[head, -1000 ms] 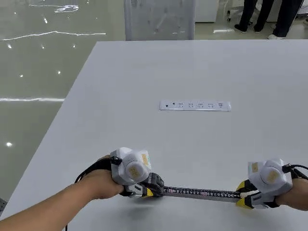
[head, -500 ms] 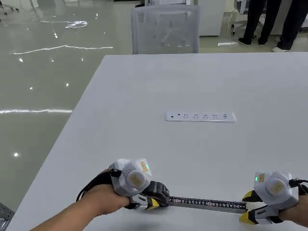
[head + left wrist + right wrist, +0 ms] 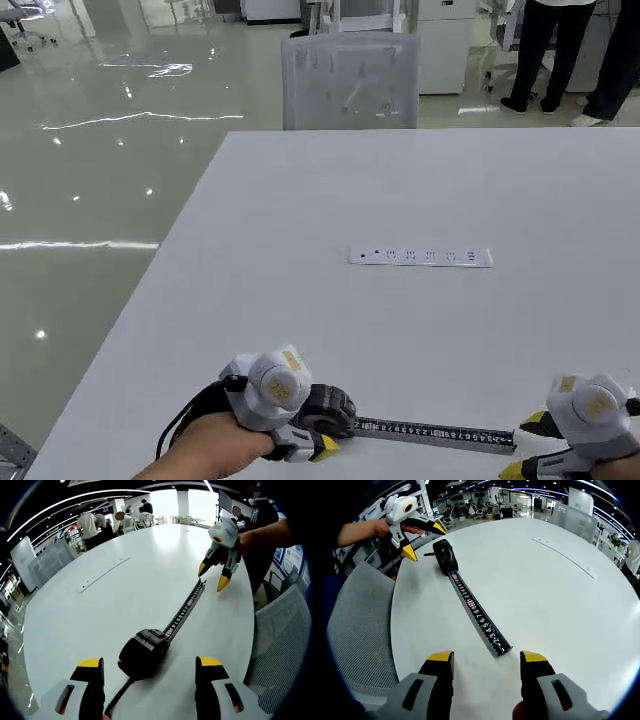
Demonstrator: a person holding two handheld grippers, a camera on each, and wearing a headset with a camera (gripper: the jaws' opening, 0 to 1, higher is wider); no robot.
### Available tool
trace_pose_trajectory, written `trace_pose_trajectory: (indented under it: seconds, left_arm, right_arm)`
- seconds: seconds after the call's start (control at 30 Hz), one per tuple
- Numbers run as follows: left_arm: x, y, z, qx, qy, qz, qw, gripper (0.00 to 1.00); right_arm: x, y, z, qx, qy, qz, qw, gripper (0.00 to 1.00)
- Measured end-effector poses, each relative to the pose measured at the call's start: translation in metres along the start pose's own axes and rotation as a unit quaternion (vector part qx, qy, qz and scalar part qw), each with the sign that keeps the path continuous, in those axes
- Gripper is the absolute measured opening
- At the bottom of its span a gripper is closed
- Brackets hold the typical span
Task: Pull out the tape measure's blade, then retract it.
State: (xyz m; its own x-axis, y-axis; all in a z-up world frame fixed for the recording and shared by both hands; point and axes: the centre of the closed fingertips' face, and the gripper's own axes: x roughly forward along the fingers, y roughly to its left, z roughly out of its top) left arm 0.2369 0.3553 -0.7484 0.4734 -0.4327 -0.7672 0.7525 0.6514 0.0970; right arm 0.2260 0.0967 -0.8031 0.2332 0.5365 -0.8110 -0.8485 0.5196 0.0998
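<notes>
Your right gripper has released the blade, jaws apart behind its tip. Your left gripper, apart too, flanks the case, seemingly ready for retracting.

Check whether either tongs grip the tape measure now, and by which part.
Nothing is held. Both tongs are open: the case lies free by the left tongs, the blade tip lies on the table before the right tongs.
</notes>
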Motion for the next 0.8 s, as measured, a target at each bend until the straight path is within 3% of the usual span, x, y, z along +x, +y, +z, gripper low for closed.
trace_pose_trajectory:
  seconds: [0.13,0.4,0.57,0.67,0.8]
  left_arm:
    - [-0.007,0.001,0.001,-0.035,-0.015,0.016,0.9991,0.72]
    - [-0.02,0.0,0.0,-0.094,-0.021,0.039,0.9946,0.76]
    - [-0.033,-0.006,0.001,-0.105,-0.03,0.055,0.9926,0.79]
    - [-0.039,-0.01,0.002,-0.111,-0.032,0.057,0.9917,0.81]
    - [-0.048,-0.013,-0.001,-0.123,-0.034,0.069,0.9894,0.85]
  right_arm:
    - [-0.01,0.005,0.002,0.022,-0.008,-0.017,0.9996,0.54]
    - [-0.021,0.02,0.004,0.061,-0.024,-0.029,0.9974,0.63]
    - [-0.027,0.027,0.004,0.077,-0.027,-0.035,0.9961,0.66]
    - [-0.035,0.031,0.012,0.102,-0.048,-0.038,0.9929,0.69]
    - [-0.046,0.034,0.017,0.105,-0.056,-0.05,0.9917,0.74]
